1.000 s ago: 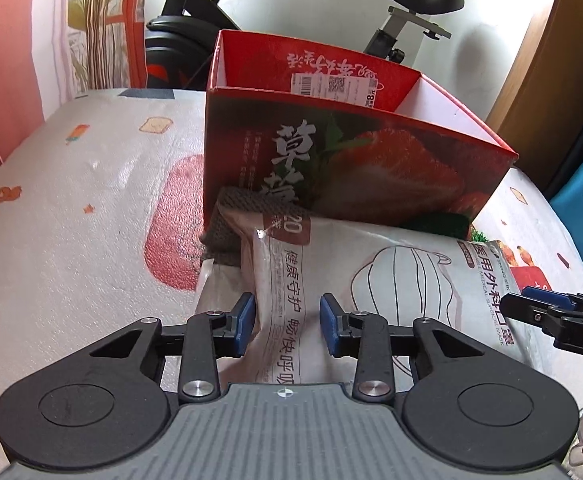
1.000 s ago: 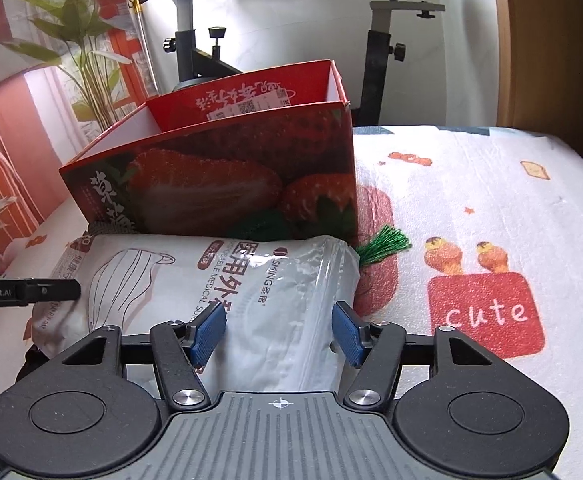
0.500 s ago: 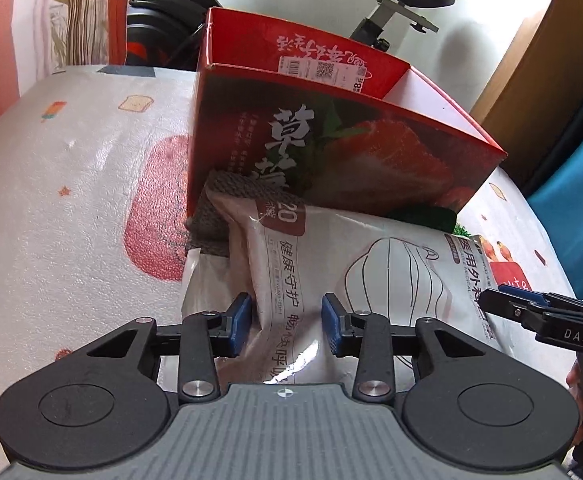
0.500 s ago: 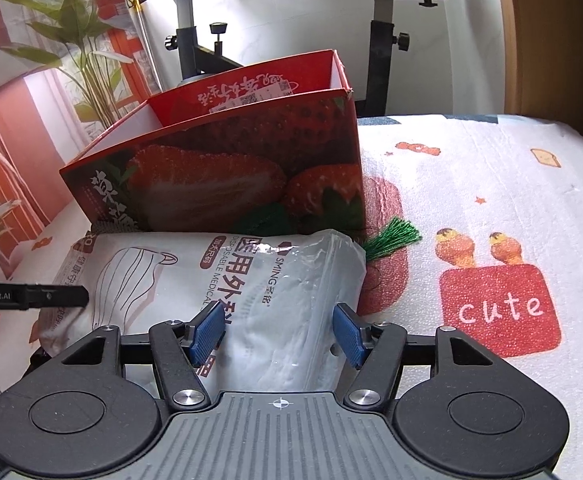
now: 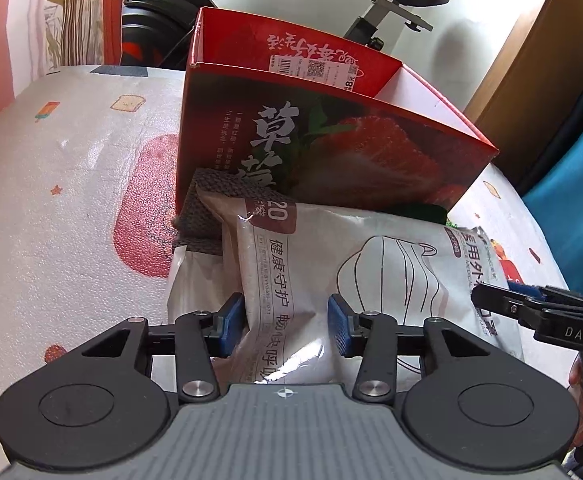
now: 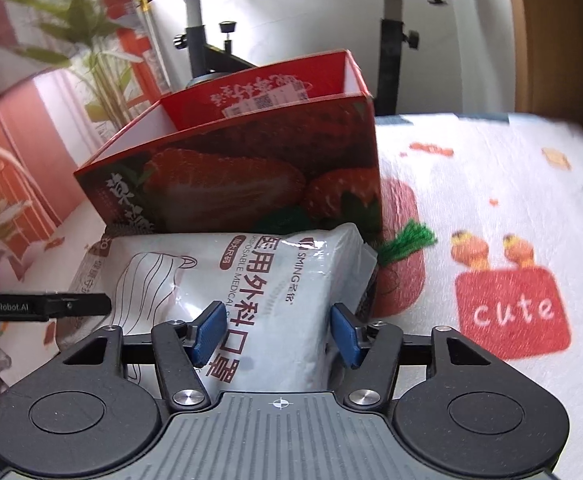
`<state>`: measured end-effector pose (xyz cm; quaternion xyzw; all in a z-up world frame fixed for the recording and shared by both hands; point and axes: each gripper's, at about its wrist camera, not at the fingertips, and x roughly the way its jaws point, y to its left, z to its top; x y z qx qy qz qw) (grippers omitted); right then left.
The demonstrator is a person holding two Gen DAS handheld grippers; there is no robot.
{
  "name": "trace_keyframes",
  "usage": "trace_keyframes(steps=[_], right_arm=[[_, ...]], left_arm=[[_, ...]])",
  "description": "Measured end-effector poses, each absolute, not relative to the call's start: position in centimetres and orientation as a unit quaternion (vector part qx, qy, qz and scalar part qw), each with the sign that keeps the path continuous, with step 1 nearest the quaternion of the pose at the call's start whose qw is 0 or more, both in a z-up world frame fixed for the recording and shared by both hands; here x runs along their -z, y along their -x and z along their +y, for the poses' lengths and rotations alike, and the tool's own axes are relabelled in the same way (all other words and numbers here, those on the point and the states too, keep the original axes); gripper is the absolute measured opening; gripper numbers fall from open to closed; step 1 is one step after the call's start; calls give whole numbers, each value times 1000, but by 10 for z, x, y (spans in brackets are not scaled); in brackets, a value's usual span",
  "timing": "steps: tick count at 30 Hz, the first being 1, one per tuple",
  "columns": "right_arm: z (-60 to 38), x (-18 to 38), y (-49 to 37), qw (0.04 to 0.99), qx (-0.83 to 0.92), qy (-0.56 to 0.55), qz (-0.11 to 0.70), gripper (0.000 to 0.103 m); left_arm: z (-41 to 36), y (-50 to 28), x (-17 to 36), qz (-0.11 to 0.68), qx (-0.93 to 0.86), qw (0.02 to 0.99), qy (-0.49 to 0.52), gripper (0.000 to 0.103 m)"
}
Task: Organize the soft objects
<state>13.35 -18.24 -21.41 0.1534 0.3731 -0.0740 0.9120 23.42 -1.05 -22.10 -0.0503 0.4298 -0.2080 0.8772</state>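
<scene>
Lying against the strawberry box (image 5: 331,152) on the printed cloth (image 5: 71,200), mask packet (image 5: 371,272) (image 6: 259,280), left gripper (image 5: 287,322) just widened, pads straddling its left end, right gripper (image 6: 279,334) just narrowing, straddling its right end, grip unclear.

Mask pack (image 6: 251,280) between right tongs (image 6: 279,334)

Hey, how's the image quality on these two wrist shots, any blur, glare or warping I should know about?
Left wrist view: sharp, with glare on the mask packet and fisheye bending at the edges. Right wrist view: motion blur smears the patterned cover and the strawberry box; the same packet shows glare streaks, and the window behind is washed out.
</scene>
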Motion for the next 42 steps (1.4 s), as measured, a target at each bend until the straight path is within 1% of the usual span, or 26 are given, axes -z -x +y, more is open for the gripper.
trace_keyframes(steps=[7,17,24,33,40,42], right_arm=[[-161,195,-131,928,68,-53,361,51],[-160,163,-121,944,59,-36,323,51],[-161,130,-127,957,52,-20,286,51],[-183,86,-173,969,44,18,242,50],[-215,73,-246,969,35,39,241,50],[-222,78,-265,966,38,50,250,50]], left_arm=[[-7,-226,210,418,216,880,63,47],[-1,-207,173,363,223,901,77,47],[-7,-208,136,313,222,922,53,47],[-28,-252,98,277,215,936,13,47],[-37,-317,84,293,198,935,22,46],[-43,-333,87,307,194,932,14,44]])
